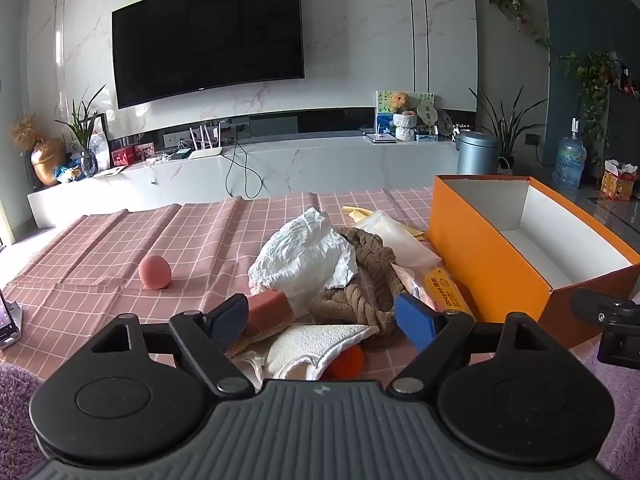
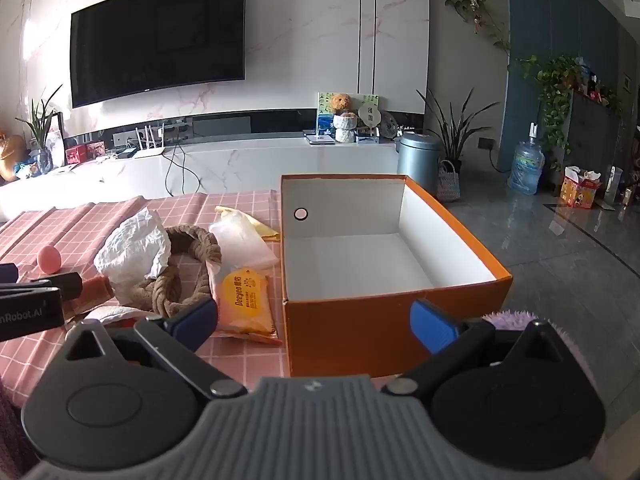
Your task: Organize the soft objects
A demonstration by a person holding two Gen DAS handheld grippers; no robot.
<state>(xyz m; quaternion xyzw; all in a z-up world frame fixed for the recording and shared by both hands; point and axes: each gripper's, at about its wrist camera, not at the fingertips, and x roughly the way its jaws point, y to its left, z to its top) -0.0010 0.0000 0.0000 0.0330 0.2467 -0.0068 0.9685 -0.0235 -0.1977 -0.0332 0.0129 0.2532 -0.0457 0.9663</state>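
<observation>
A pile of soft things lies on the pink checked tablecloth [image 1: 120, 248]: a crumpled white bag [image 1: 304, 252], a brown rope coil [image 1: 360, 280], a pink sponge [image 1: 268, 310], a white cloth [image 1: 316, 344], an orange-red ball [image 1: 348, 360] and a yellow wipes pack [image 2: 246, 300]. A pink ball [image 1: 155, 272] sits apart on the left. An open orange box [image 2: 384, 264] stands empty at the right. My left gripper [image 1: 324, 320] is open just before the pile. My right gripper [image 2: 314, 324] is open in front of the box's near wall.
A clear plastic bag [image 2: 240, 240] and a yellow peel-like piece [image 2: 248, 218] lie behind the pile. A purple fluffy rug [image 2: 516, 320] is at the table's near side. A phone on a stand [image 1: 8, 320] is at the far left edge.
</observation>
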